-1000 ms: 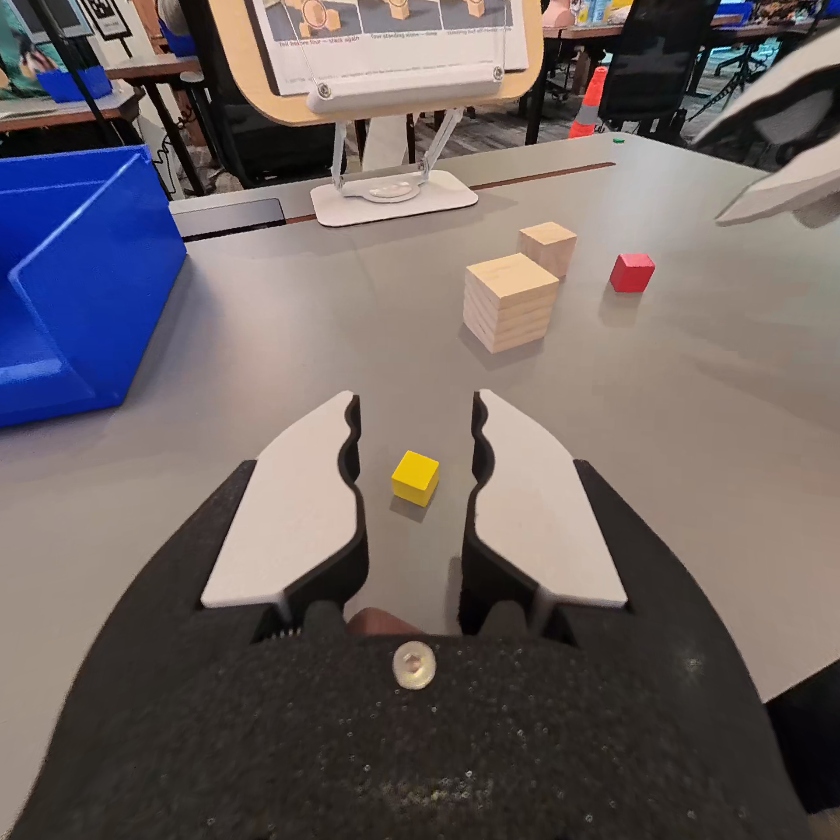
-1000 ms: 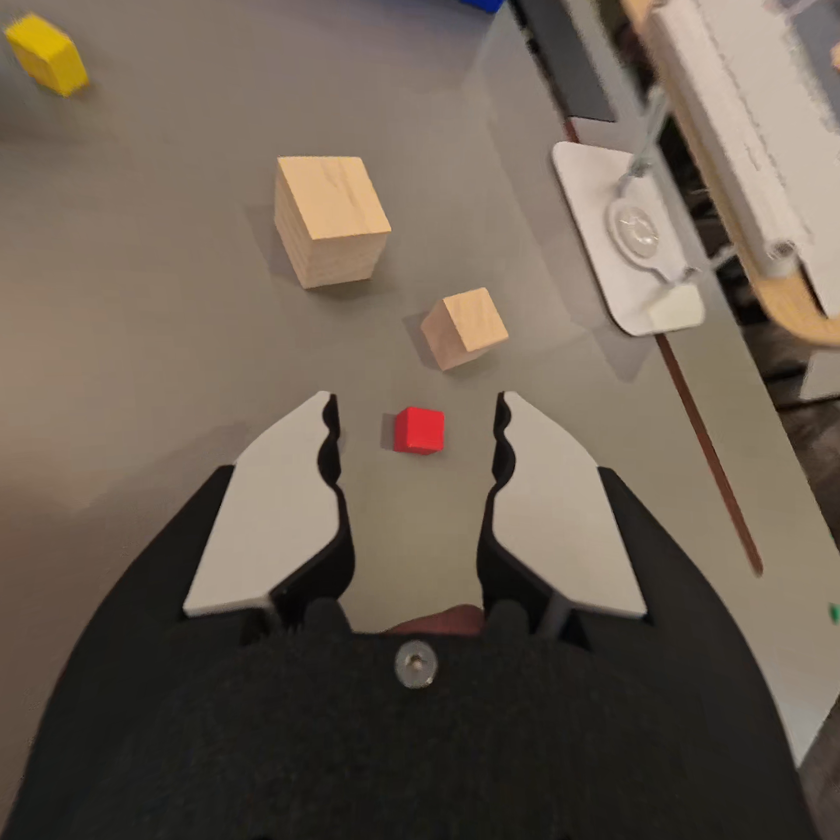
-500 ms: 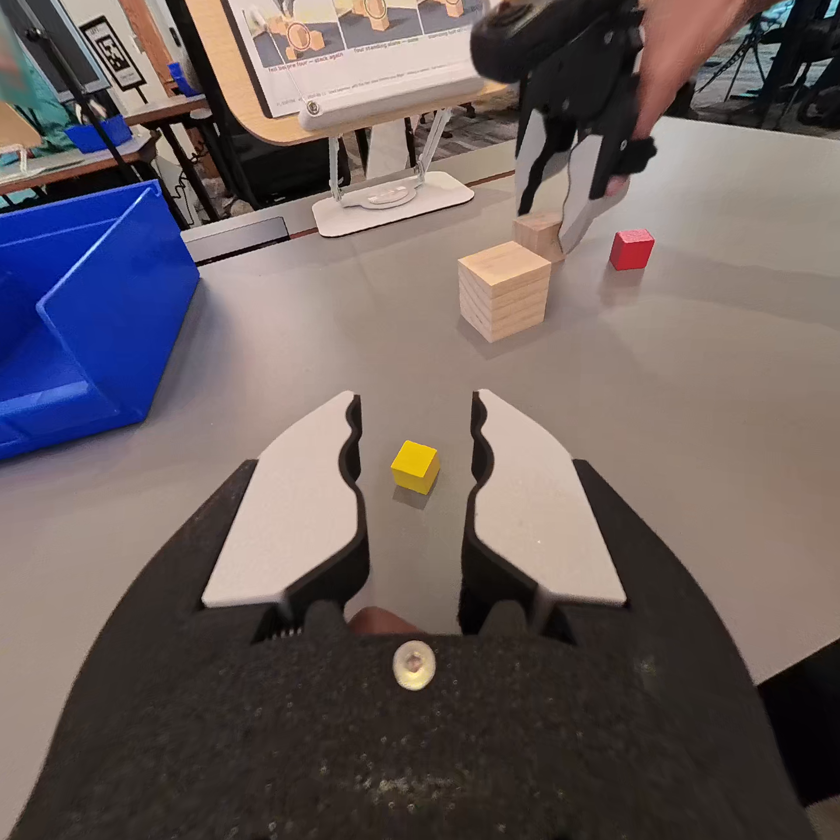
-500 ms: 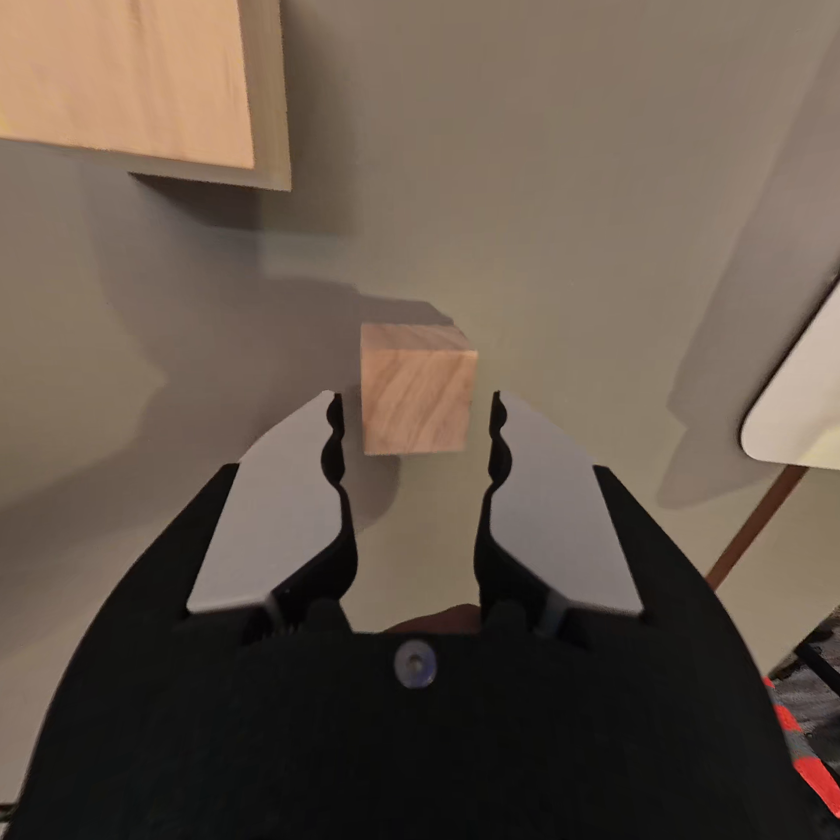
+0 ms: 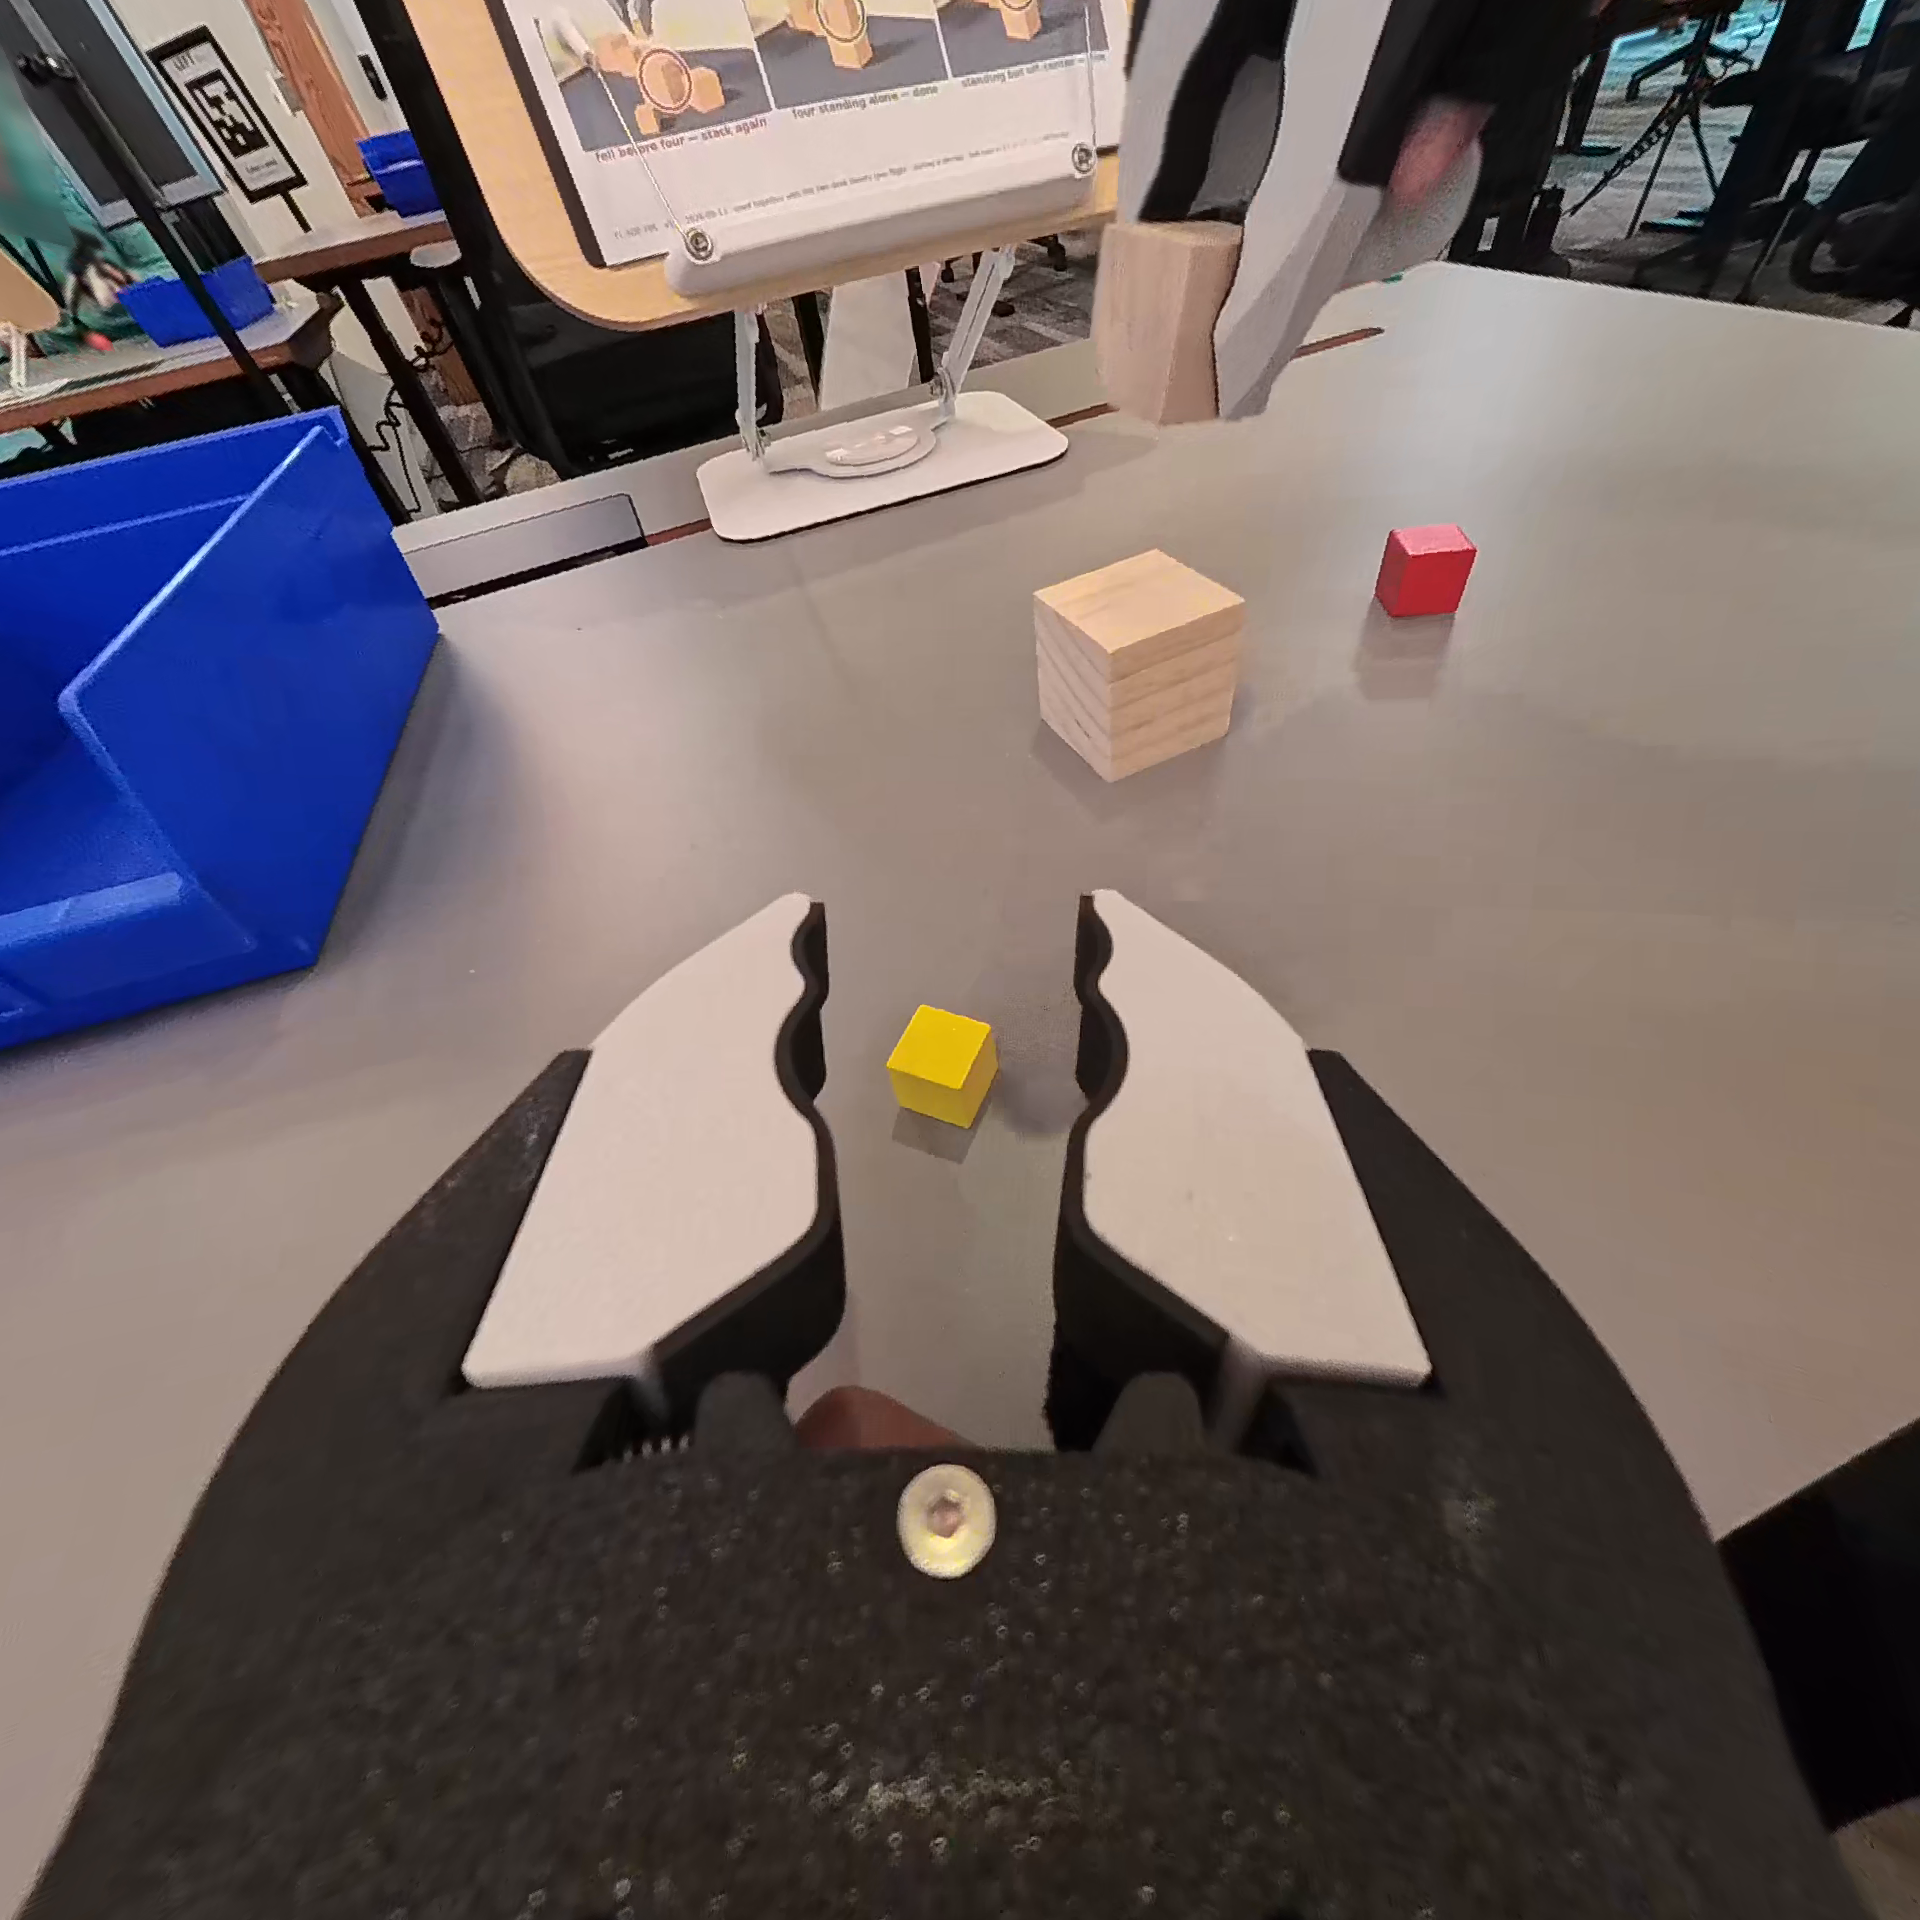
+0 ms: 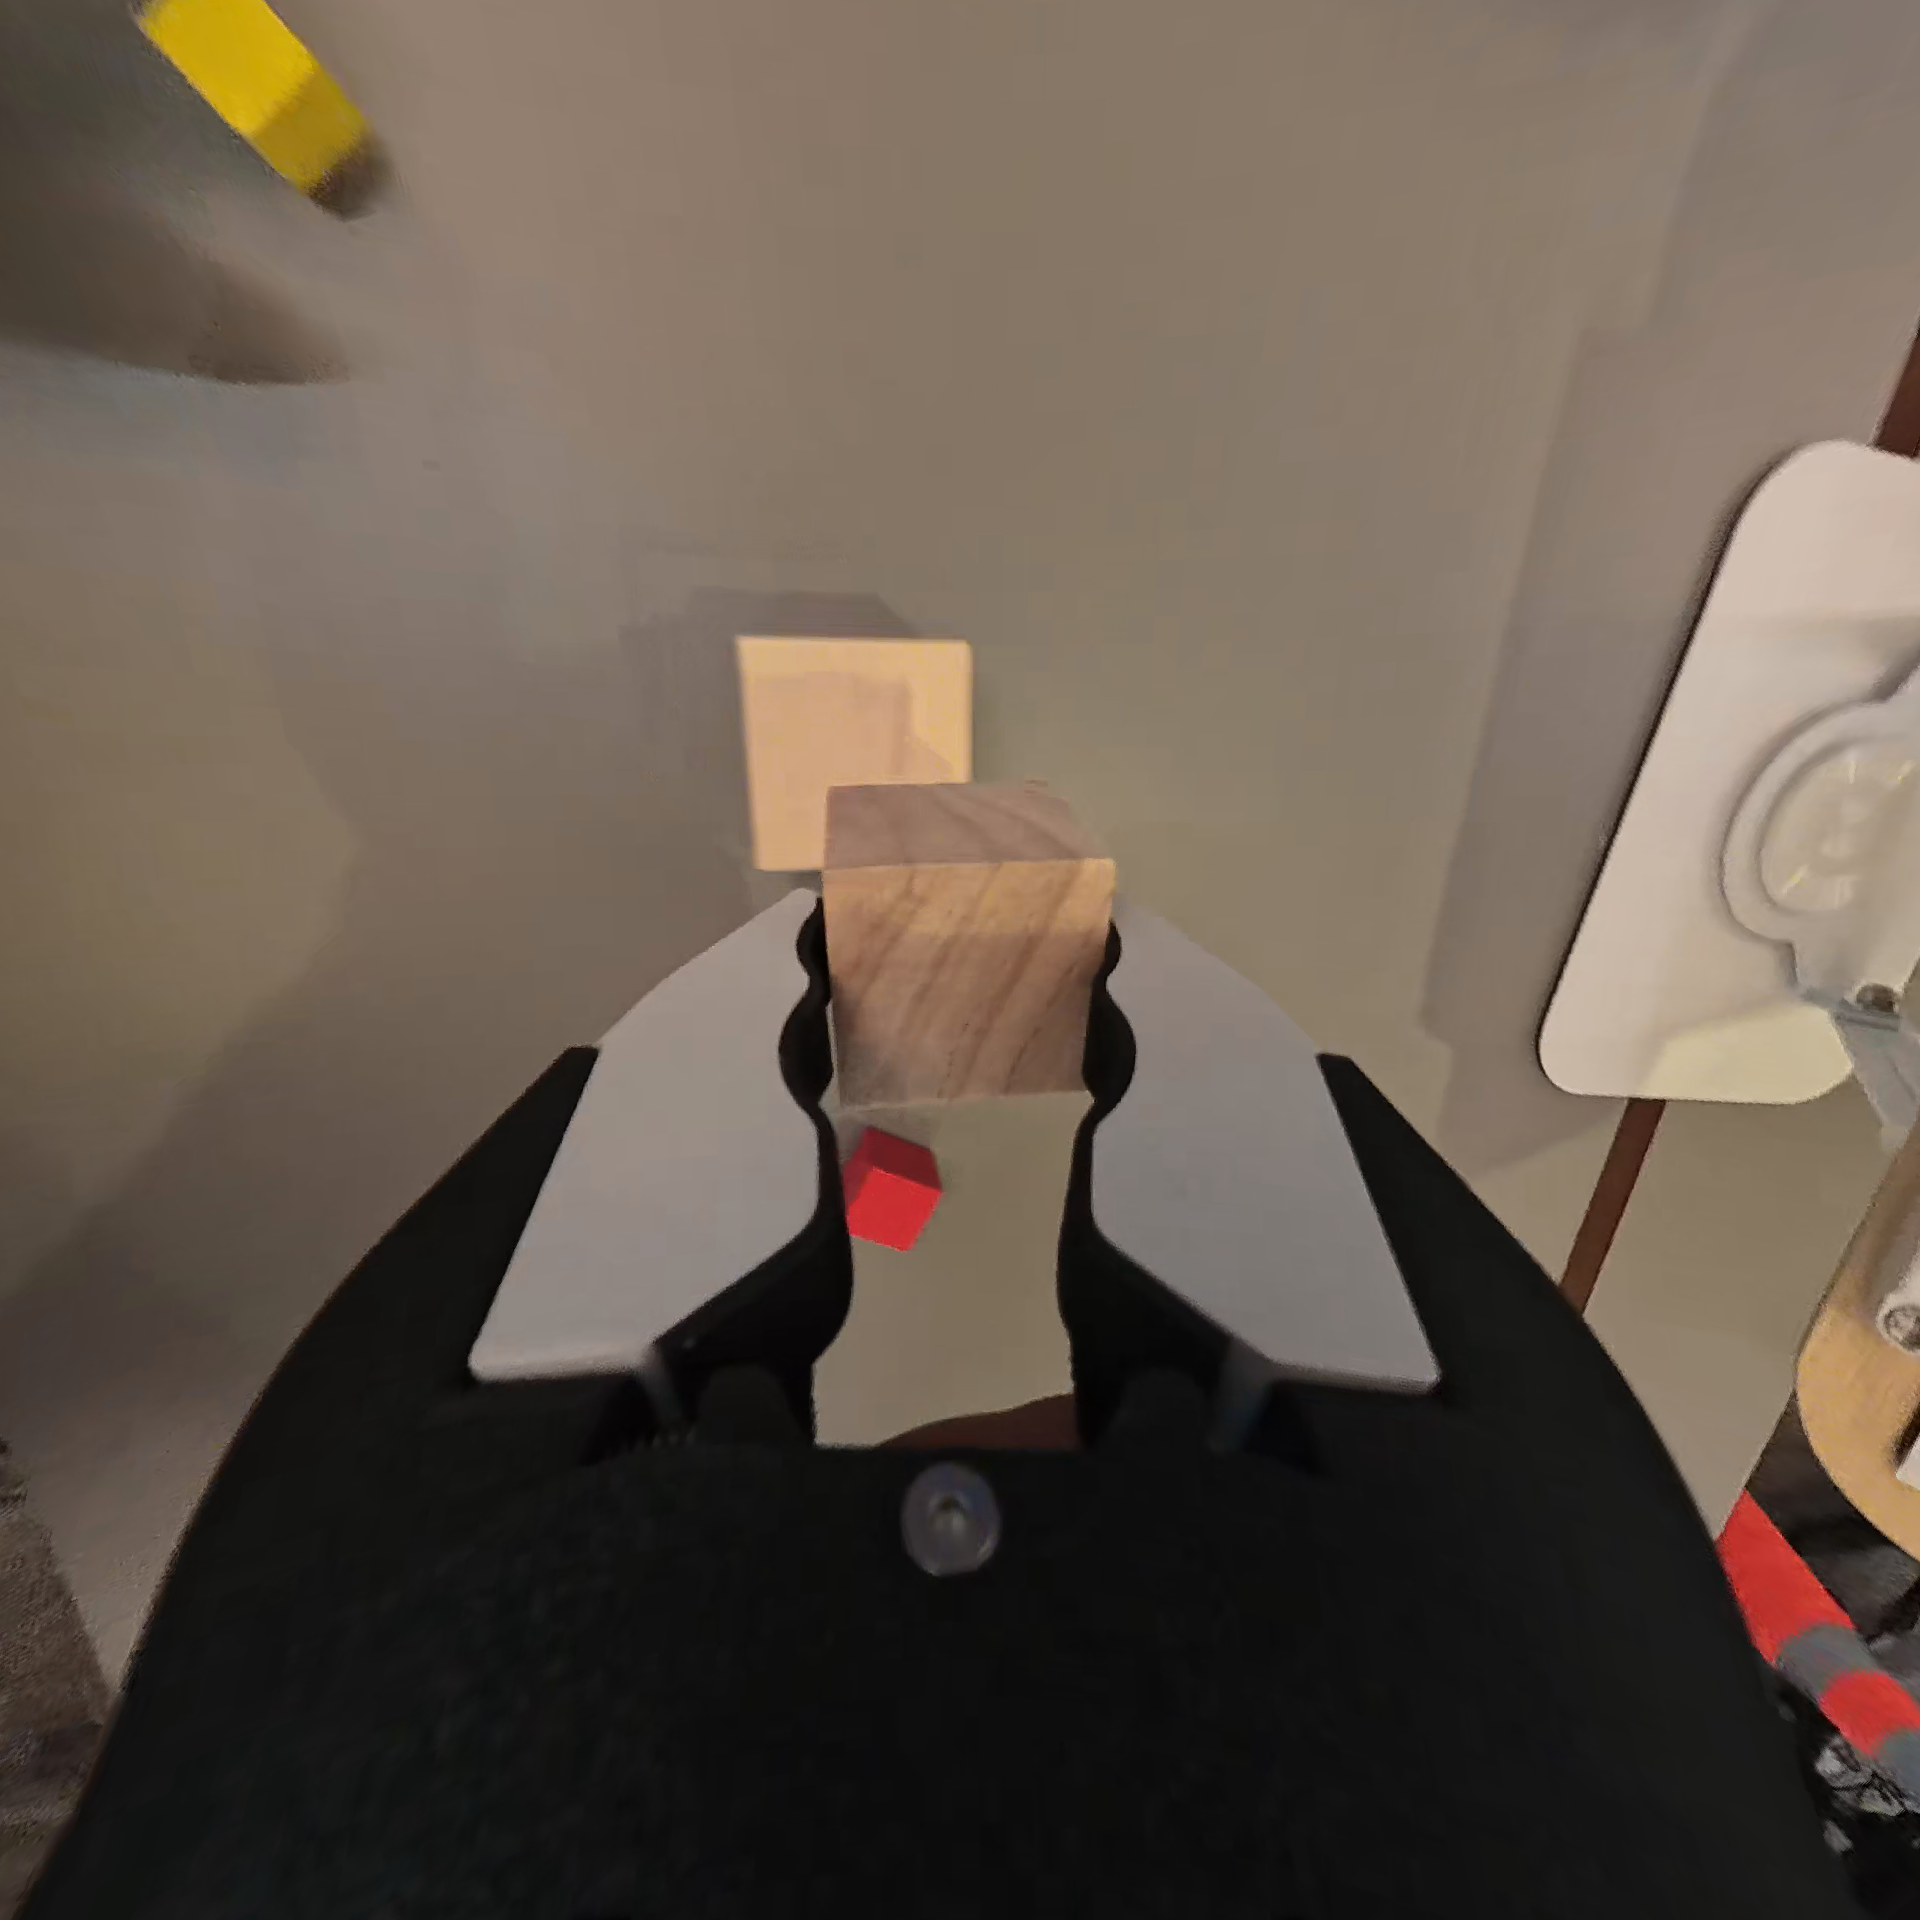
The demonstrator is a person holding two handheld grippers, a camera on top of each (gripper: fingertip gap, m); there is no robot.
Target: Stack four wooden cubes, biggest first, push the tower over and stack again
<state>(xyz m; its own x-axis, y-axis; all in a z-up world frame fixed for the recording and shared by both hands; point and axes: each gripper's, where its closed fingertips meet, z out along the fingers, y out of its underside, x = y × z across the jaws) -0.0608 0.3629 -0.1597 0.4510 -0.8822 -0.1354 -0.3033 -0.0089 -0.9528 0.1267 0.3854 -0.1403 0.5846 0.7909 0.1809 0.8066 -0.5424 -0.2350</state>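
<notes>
The biggest plain wooden cube point(image 5: 1139, 663) stands on the grey table point(image 5: 1558, 935); from above it shows in the right wrist view point(image 6: 831, 727). My right gripper point(image 6: 961, 935) is shut on the medium plain wooden cube point(image 6: 961, 977) and holds it in the air above the big cube; the pair also shows high in the left wrist view point(image 5: 1158, 312). A small red cube point(image 5: 1423, 569) sits right of the big cube and appears below the held cube point(image 6: 888, 1200). My left gripper point(image 5: 948, 914) is open, with the small yellow cube point(image 5: 940, 1062) on the table between its fingers, untouched.
A blue bin point(image 5: 187, 707) stands at the left. A white stand point(image 5: 883, 462) holding an instruction board point(image 5: 831, 125) is at the table's back; its base shows in the right wrist view point(image 6: 1714, 810). Other desks and chairs lie beyond the table.
My right gripper closed on the medium wooden cube and lifted it off the table, up above the big cube. My left gripper has stayed open around the yellow cube.
</notes>
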